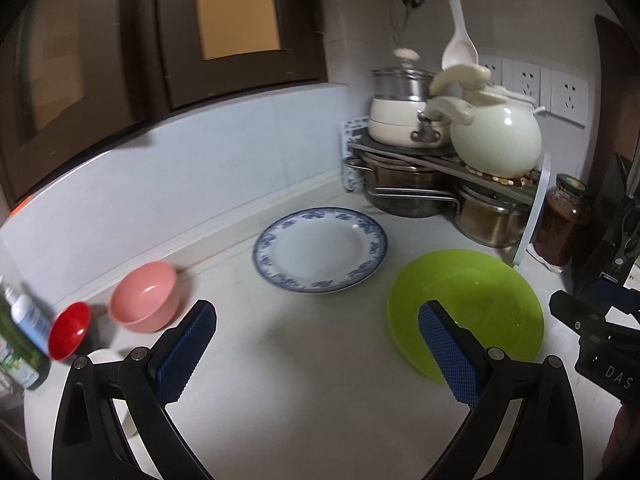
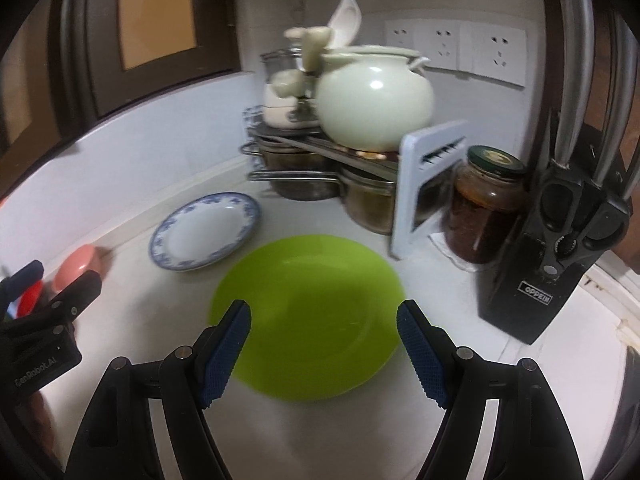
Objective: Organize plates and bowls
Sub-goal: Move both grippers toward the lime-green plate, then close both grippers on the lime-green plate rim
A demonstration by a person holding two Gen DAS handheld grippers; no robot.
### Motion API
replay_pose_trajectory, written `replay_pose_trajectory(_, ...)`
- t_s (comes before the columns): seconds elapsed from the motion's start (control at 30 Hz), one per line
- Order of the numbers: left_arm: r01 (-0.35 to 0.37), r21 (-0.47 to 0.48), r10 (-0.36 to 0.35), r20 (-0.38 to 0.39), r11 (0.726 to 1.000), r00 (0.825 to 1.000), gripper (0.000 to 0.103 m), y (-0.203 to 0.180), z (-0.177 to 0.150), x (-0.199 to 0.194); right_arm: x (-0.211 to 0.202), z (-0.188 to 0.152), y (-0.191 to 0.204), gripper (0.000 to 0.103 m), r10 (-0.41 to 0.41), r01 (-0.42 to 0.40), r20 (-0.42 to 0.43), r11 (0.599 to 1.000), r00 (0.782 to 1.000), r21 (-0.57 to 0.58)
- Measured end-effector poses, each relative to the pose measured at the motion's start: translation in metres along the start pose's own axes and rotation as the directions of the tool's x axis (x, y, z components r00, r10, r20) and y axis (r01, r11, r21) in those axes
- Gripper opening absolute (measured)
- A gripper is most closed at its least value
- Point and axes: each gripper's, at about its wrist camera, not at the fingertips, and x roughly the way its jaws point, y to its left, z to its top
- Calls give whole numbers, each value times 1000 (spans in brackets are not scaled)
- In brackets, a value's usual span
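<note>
On the counter (image 2: 460, 320), a green plate (image 2: 308, 316) lies flat, rim up, round with no long axis.
Right gripper (image 2: 324, 350) hangs spread and empty above it; the blue-rimmed plate (image 1: 320, 250) and pink bowl (image 1: 144, 296) sit leftward, left gripper (image 1: 318, 354) likewise released.

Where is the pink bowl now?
In the left wrist view the pink bowl stands at the counter's left, near the wall, between the red bowl and the blue-patterned plate.
</note>
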Motion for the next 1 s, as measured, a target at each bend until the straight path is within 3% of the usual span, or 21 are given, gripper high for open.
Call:
replay_pose_trajectory(0.33, 44, 23, -42, -95, 999, 995, 103, -31, -6, 59, 59, -3, -31, 76, -36, 40, -88, 998, 995, 45)
replay_pose_trajectory(0.67, 100, 17, -95, -195, 995, 976, 102, -53, -12, 113, 108, -6, -49, 76, -50, 62, -161, 995, 986, 73)
replay_pose_trajectory(1.0, 140, -16, -139, -279, 990, 950, 91, -67, -17, 151, 139, -8, -58, 74, -53, 72, -219, 994, 974, 78)
